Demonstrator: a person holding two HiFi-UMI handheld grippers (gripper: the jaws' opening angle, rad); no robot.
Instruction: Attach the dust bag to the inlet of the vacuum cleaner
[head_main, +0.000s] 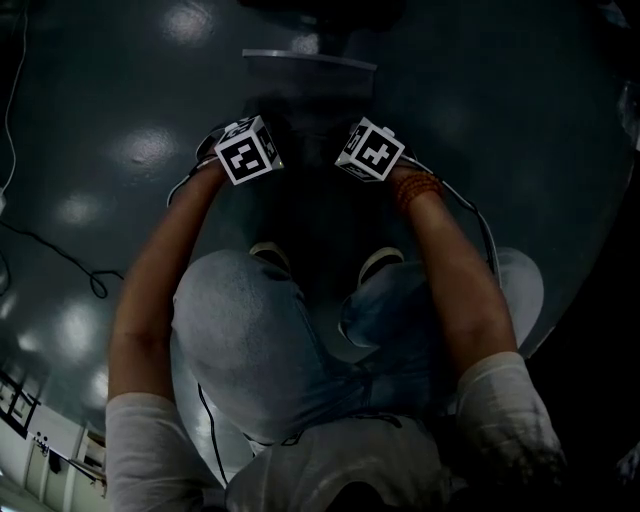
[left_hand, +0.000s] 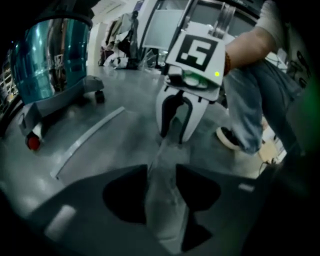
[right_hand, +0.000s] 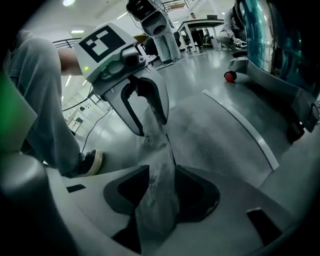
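The dust bag (head_main: 310, 100) is a flat grey cloth sheet on the floor, with a pale strip (head_main: 310, 58) along its far edge. One raised fold of it (left_hand: 161, 170) runs from my left gripper (left_hand: 161, 200) to my right gripper (left_hand: 175, 135). Both grippers stand low over the bag's near edge, facing each other. Each is open, with the fold between its jaws and not pinched. From the right gripper (right_hand: 159, 197) I see the left gripper (right_hand: 147, 127) spread around the fold. The teal drum vacuum cleaner (left_hand: 50, 55) (right_hand: 272, 45) stands on wheels just beyond the bag; its inlet is hidden.
The person crouches behind the bag, knees and both shoes (head_main: 270, 255) close to it. A red wheel (left_hand: 32, 142) of the vacuum sits near the bag's corner. A black cable (head_main: 60, 250) crosses the floor at left. Desks and equipment (right_hand: 195, 25) stand far off.
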